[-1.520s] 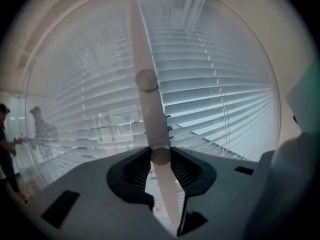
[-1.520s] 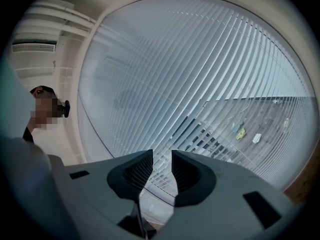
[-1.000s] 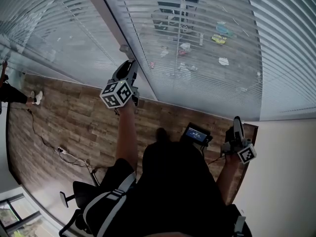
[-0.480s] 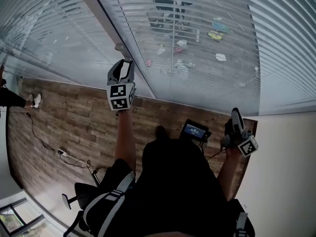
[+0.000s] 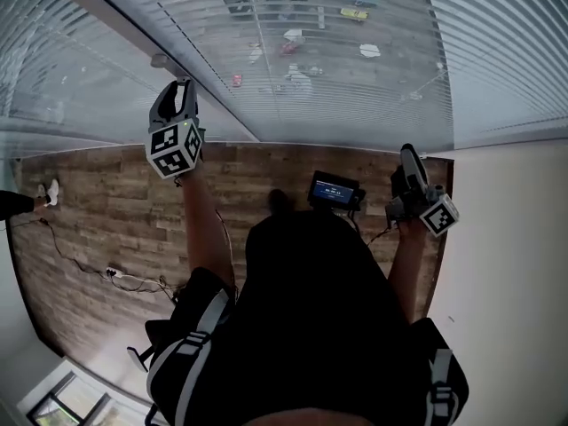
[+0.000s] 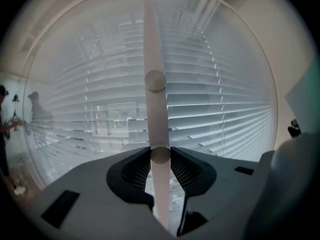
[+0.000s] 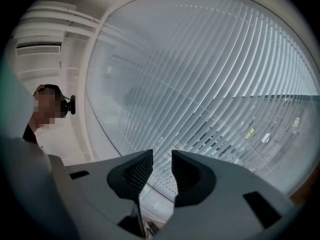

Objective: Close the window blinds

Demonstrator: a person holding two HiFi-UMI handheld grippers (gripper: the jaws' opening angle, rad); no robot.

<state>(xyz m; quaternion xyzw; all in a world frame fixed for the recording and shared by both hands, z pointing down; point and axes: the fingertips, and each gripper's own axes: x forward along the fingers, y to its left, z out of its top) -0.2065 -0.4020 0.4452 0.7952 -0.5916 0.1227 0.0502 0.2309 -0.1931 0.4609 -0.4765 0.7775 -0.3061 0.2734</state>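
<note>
The window blinds (image 5: 355, 69) hang over the tall glass straight ahead of the person and reach down towards the wood floor (image 5: 106, 202). Their slats (image 6: 220, 109) stand partly tilted, so the street outside shows through the gaps, and by that the closing is not yet done.

The slats look thin and light. I judge them springy but easy to crease or kink, so they are no place for a grip. The right place to take hold is the tilt wand (image 6: 152, 44), a slim pale rod that hangs upright in front of the slats.

The left gripper (image 6: 160, 159) is clenched on that wand, with both ribbed pads (image 6: 136, 170) pressing its sides at a collar on the rod. The wand seems stiff and smooth and weighs next to nothing, so it will probably slip round inside the pads if the squeeze is slack. A firm hold and a roll about the rod's own line should turn the slats. A pull down or sideways would likely strain whatever holds the rod above, which is out of sight.

The right gripper (image 7: 162, 166) is raised near the right-hand wall, well apart from the wand. Its jaws stand a little apart, with only distant slats showing between them.
</note>
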